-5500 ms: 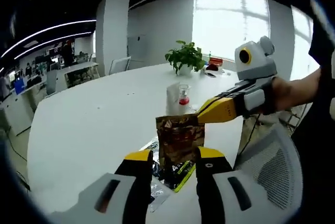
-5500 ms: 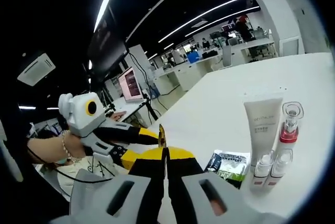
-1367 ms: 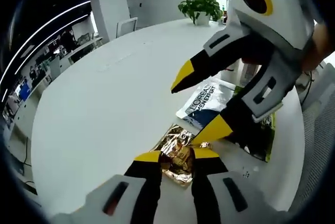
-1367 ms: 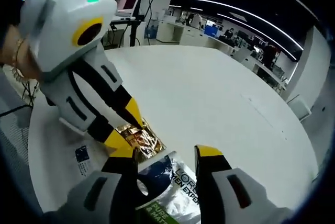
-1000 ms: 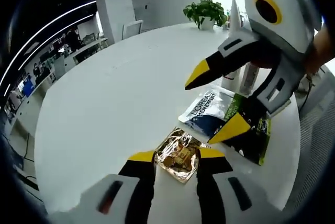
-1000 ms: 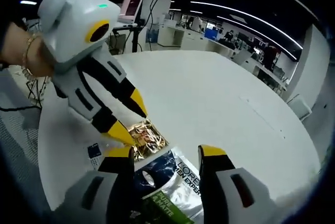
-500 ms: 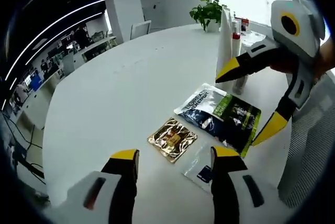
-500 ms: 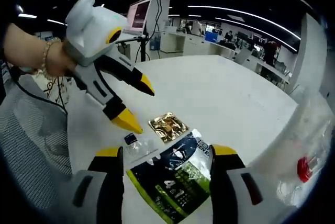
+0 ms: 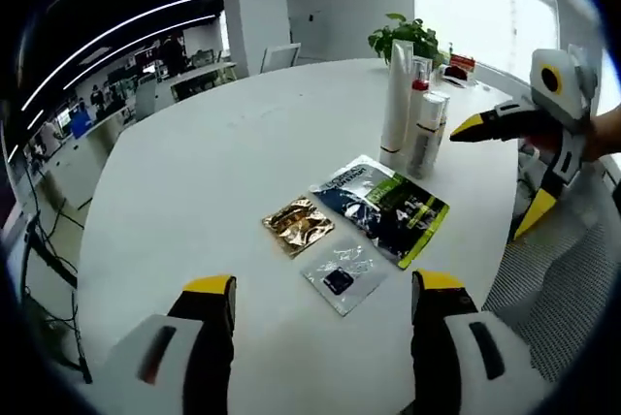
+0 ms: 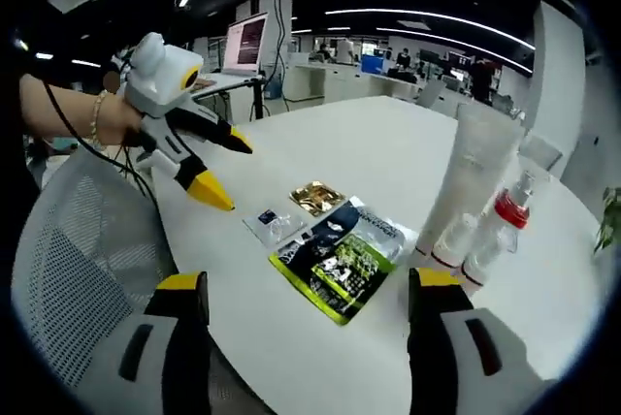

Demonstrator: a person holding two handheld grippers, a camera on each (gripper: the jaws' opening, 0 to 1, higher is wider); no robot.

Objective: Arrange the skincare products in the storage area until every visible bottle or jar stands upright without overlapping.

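Both grippers gape, holding nothing: left gripper (image 9: pixel 320 308), right gripper (image 10: pixel 303 310). The flat gold foil sachet (image 9: pixel 297 225) lies dead ahead of the left, probably nearer it.

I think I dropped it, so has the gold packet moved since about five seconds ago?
Yes. It was held upright above the table; now the gold packet lies flat on the white table, beside the dark green pouch.
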